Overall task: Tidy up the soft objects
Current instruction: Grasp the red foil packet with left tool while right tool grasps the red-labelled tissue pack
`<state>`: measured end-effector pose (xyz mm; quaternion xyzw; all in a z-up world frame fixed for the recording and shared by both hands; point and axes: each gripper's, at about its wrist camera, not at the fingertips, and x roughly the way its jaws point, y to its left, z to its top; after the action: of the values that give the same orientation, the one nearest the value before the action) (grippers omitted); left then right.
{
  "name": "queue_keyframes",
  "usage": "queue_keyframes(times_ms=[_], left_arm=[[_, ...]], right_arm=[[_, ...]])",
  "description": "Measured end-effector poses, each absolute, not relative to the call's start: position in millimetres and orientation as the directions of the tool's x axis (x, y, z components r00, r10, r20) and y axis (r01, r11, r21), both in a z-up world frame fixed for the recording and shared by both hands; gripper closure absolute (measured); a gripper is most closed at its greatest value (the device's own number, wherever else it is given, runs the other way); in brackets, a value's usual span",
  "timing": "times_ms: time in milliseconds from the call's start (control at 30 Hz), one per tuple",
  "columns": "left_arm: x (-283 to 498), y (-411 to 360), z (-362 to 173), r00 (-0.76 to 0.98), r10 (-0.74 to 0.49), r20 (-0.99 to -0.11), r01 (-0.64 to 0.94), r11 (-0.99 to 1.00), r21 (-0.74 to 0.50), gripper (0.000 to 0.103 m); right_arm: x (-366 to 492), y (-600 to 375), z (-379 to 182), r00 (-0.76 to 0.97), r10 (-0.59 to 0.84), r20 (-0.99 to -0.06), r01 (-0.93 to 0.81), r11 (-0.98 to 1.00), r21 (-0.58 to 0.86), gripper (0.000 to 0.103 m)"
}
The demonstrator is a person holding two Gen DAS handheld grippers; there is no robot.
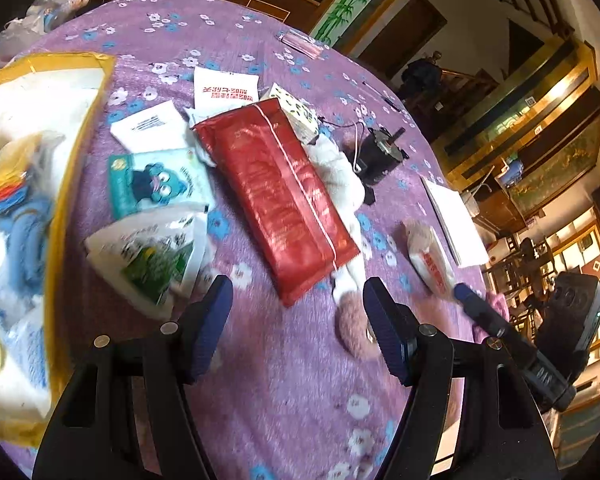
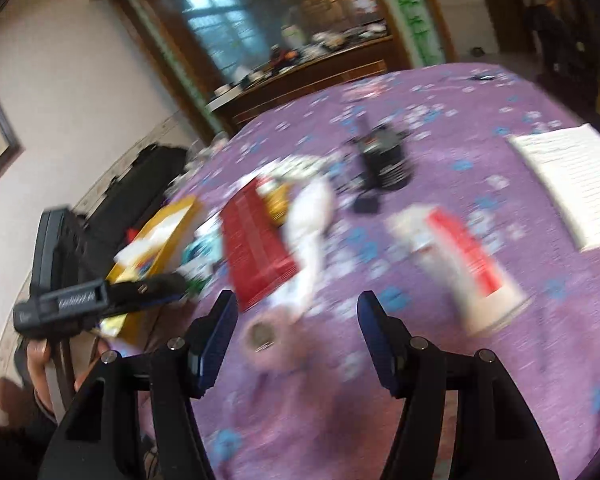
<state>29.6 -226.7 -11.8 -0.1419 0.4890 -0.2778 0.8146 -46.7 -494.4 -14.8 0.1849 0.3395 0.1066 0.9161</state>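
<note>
2 hand-held grippers hang over a round table under a purple fleece cloth printed with white and blue flowers (image 1: 292, 380), and neither has hold of anything: the left gripper (image 1: 298, 316) shows its blue-padded jaws spread wide with only cloth between them, and the right gripper (image 2: 298, 320) likewise stands wide and empty above a blurred stretch of the same cloth. The soft things you are to sort lie scattered ahead: a long red foil tissue pack with a white seam (image 1: 276, 200) lies across a white-and-pink plush toy (image 1: 344, 184), whose pink end reaches to just beside the left gripper's right-hand jaw; a small white tissue pack with red print (image 1: 430, 264) sits apart to the right; a teal packet with a cartoon figure (image 1: 156, 184) and a white-and-green pouch (image 1: 148, 260) lie to the left, near a yellow-rimmed open box (image 1: 80, 128) already holding blue and white soft goods. Judging by that box, it is the likely destination. Take 1 item at a time, close on the middle of a pack rather than a corner, and squeeze lightly, since these will deform. Lift the red pack before the toy, or the toy will drag it. Keep clear of the black motor-like device with wires (image 1: 376, 152) and the white sheets of paper (image 1: 452, 224), and mind that both grippers work close together. The right view is smeared, so fine detail there cannot be told.
</note>
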Motion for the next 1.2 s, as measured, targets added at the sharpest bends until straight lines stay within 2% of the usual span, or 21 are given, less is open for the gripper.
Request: queue_keyframes(times_ms=[167, 267, 367, 533, 600, 633, 767, 833, 867, 900, 933, 967, 1033, 1200], left_arm=[[62, -241, -27, 0.320, -0.618, -0.718, 0.266, 0.786, -0.558, 0.035], [77, -245, -33, 0.321, -0.627, -0.710, 0.249, 0.779, -0.575, 0.035], [90, -254, -32, 0.372, -0.561, -0.740, 0.276, 0.828, -0.489, 0.035], [99, -257, -34, 0.377, -0.574, -0.727, 0.260, 0.819, -0.511, 0.035], [98, -254, -37, 0.386, -0.566, -0.728, 0.249, 0.824, -0.509, 0.046], [99, -253, -39, 0.386, -0.562, -0.732, 0.241, 0.827, -0.508, 0.057], [104, -250, -44, 0.366, -0.600, -0.711, 0.220, 0.798, -0.560, 0.057], [104, -252, -48, 0.386, -0.603, -0.698, 0.233, 0.796, -0.559, 0.057], [104, -253, -50, 0.388, -0.607, -0.693, 0.231, 0.793, -0.564, 0.059], [106, -253, -54, 0.379, -0.621, -0.686, 0.224, 0.781, -0.583, 0.063], [108, -251, -56, 0.361, -0.646, -0.673, 0.218, 0.760, -0.612, 0.071], [106, -251, -53, 0.358, -0.654, -0.667, 0.229, 0.754, -0.616, 0.080], [100, -249, -46, 0.369, -0.654, -0.661, 0.257, 0.755, -0.604, 0.088], [78, -229, -24, 0.392, -0.700, -0.597, 0.268, 0.708, -0.654, 0.089]], right_arm=[[-32, -535, -14, 0.774, 0.157, -0.613, 0.087, 0.933, 0.349, 0.041], [-14, -547, -25, 0.748, 0.149, -0.646, 0.105, 0.935, 0.338, 0.041], [-3, -551, -39, 0.712, 0.142, -0.688, 0.116, 0.942, 0.315, 0.041], [-2, -559, -55, 0.703, 0.113, -0.702, 0.166, 0.934, 0.316, 0.040], [-7, -562, -53, 0.723, 0.145, -0.675, 0.149, 0.922, 0.357, 0.041], [-8, -564, -53, 0.726, 0.147, -0.671, 0.156, 0.916, 0.369, 0.041], [-5, -562, -54, 0.718, 0.124, -0.684, 0.174, 0.921, 0.349, 0.041], [-2, -559, -55, 0.715, 0.120, -0.689, 0.167, 0.927, 0.335, 0.047], [-1, -559, -55, 0.712, 0.121, -0.692, 0.168, 0.927, 0.335, 0.049], [-1, -560, -56, 0.710, 0.122, -0.694, 0.173, 0.925, 0.339, 0.056], [-2, -563, -57, 0.709, 0.125, -0.694, 0.180, 0.919, 0.351, 0.062], [-2, -565, -57, 0.713, 0.133, -0.688, 0.179, 0.915, 0.362, 0.062], [-4, -564, -56, 0.724, 0.139, -0.675, 0.167, 0.915, 0.368, 0.070], [-13, -567, -50, 0.763, 0.132, -0.633, 0.162, 0.909, 0.384, 0.070]])
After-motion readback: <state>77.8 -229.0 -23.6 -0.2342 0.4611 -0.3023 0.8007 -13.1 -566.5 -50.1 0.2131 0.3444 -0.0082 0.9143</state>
